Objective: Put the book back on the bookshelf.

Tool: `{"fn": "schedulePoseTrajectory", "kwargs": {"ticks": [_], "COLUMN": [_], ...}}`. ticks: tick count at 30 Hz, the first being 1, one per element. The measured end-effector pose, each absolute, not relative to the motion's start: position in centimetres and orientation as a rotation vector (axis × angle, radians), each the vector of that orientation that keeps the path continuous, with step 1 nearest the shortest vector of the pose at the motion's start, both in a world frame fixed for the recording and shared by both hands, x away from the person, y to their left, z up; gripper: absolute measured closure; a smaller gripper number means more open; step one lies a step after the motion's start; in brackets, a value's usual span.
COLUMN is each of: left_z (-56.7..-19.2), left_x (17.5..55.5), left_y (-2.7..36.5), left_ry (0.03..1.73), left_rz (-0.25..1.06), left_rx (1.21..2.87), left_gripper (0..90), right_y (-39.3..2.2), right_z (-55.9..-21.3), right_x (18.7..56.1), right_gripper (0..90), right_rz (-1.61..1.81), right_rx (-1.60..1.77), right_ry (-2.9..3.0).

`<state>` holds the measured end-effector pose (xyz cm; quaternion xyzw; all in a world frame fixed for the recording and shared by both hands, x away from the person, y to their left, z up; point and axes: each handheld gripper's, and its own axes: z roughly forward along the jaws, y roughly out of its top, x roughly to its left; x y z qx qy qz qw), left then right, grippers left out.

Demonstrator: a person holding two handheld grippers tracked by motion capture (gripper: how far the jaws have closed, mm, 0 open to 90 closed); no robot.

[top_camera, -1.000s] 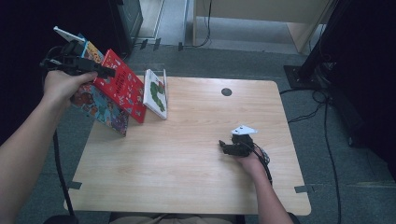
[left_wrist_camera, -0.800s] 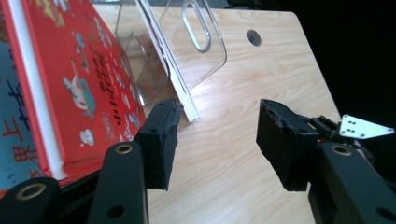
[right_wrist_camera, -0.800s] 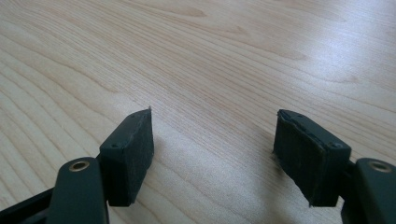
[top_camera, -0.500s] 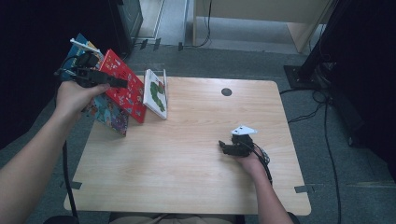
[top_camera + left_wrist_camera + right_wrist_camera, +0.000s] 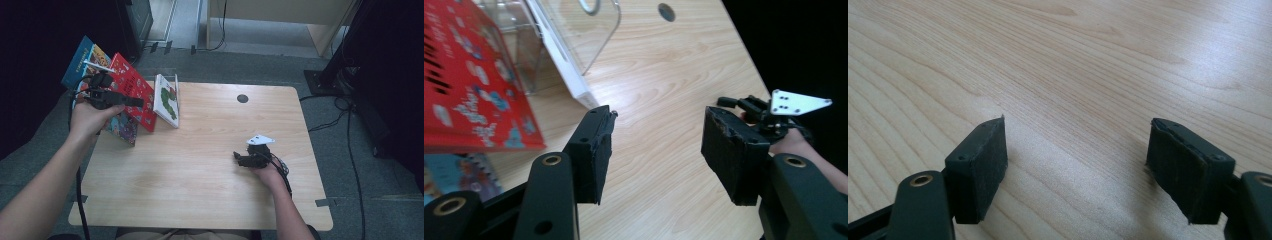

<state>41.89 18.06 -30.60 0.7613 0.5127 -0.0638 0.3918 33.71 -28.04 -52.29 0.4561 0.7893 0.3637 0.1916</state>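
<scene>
At ten o'clock on the surface [image 5: 200, 170], my left gripper [image 5: 131, 102], jaws apart and empty, nears the red book [image 5: 132, 90]; next I must straddle its edge. My right gripper [image 5: 239, 159] rests released.

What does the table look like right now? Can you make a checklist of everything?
Surface: wooden table, bare in the middle, small dark hole near the far edge.
Job's things: red book, blue book and white book leaning in a clear stand at the far left corner.
Clutter: nothing seen.
Grippers: left gripper open, near the red book; right gripper open, low over bare wood.
Cables: one trailing from each gripper; more on the floor.
Surroundings: grey carpet, dark furniture.
</scene>
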Motion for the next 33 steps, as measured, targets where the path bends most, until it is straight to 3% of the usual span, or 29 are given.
{"fn": "schedulePoseTrajectory", "kwargs": {"ticks": [21, 33], "left_z": [-35.4, -39.1], "left_x": [39.4, 38.3], "left_y": [16.4, 15.3], "left_ry": [1.239, 1.216], "left_rz": [-0.212, -0.183], "left_rx": [1.878, 1.946], "left_gripper": [45.5, 44.7], "right_y": [-28.0, -28.0], "right_z": [-52.3, -52.3], "right_x": [33.8, 33.8], "right_gripper": [21.2, 21.0], "right_rz": [1.019, 1.019], "right_rx": [1.268, 1.270], "right_ry": [2.230, 2.230]}}
